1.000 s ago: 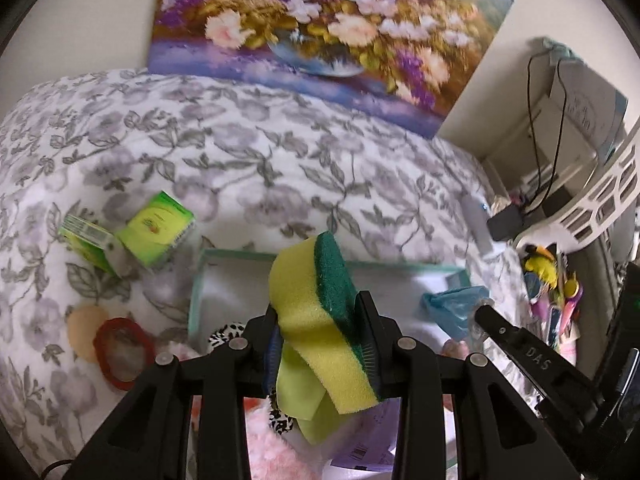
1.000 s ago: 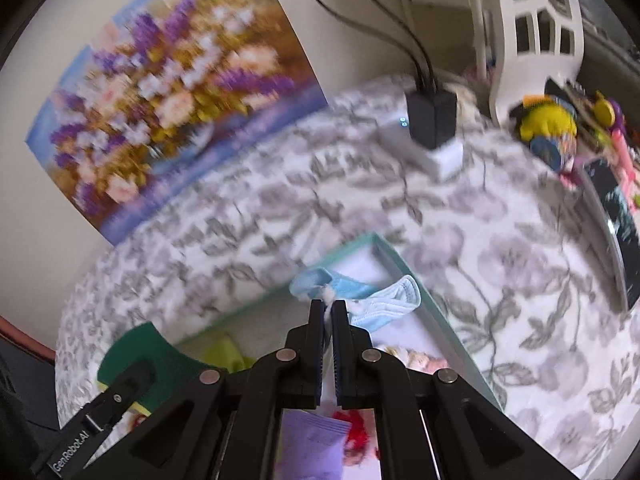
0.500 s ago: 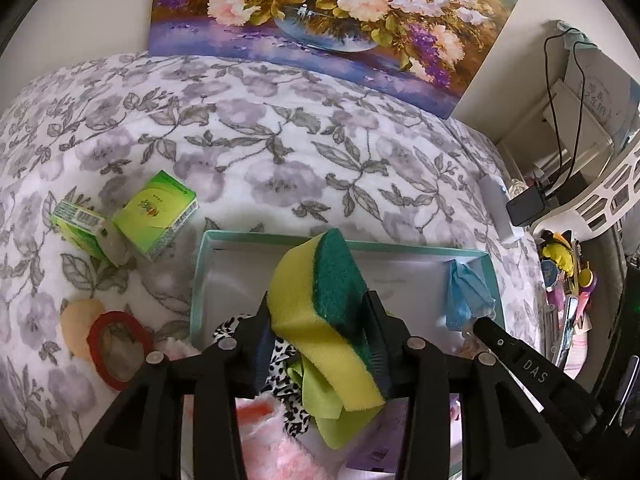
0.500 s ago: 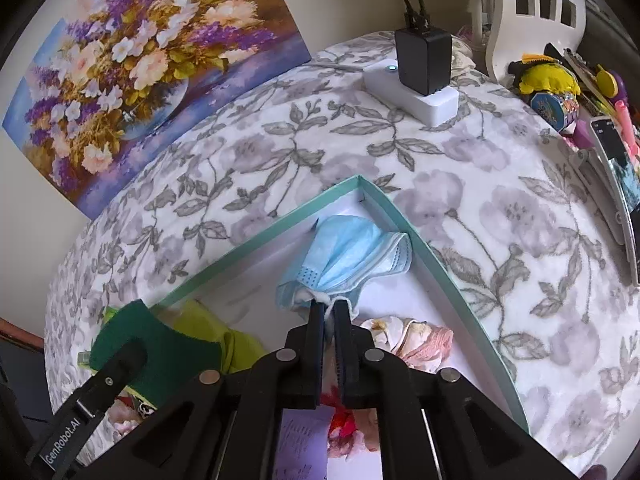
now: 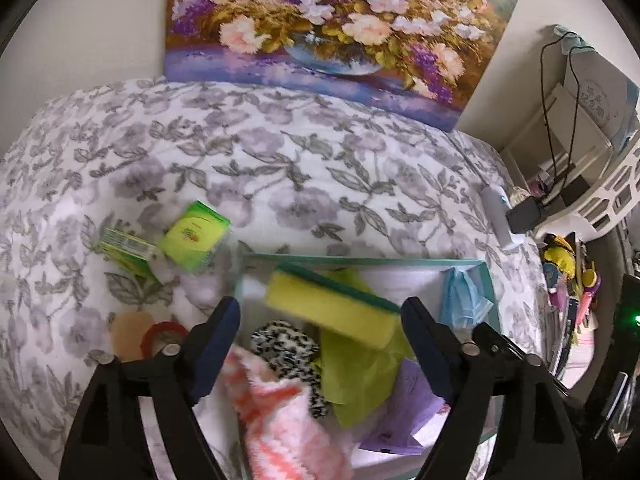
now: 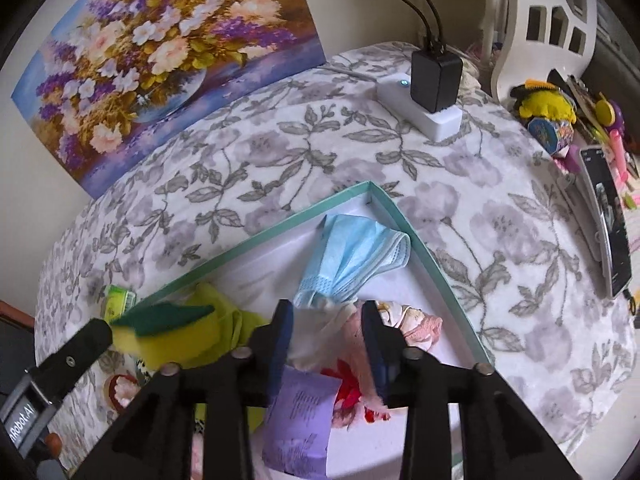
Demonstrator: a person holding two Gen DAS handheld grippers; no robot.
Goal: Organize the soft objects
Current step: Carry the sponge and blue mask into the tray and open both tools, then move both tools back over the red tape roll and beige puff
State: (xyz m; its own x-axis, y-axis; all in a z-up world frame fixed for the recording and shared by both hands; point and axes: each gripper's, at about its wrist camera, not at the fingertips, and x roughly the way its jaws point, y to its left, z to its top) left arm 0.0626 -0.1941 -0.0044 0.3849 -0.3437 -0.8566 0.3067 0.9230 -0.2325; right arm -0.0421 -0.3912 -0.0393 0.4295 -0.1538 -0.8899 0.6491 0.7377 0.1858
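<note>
In the shallow white tray with a teal rim (image 5: 360,259), on the flower-printed bedspread (image 5: 248,168), now lies the yellow sponge with a green scouring face (image 5: 336,304), flat and slightly blurred, across a lime-green cloth (image 5: 360,368); a second ago stood upright, clamped between the left gripper (image 5: 320,320) fingers. Left jaws opening, spread wide to either side of the sponge, pads clear of it. Beside it, nearer, a black-and-white spotted fabric piece (image 5: 286,340), a fluffy pink-and-white striped sock (image 5: 280,412) and a purple paper slip (image 5: 404,408). At the tray's far right corner, a crumpled light-blue face mask (image 6: 352,256). Right gripper (image 6: 328,332), earlier pinched tight together, jaws now opening, parted over white and pink cloth (image 6: 412,324) just near the mask; contact with the pads cannot be told. Left of the tray, two green boxes (image 5: 192,236).
</note>
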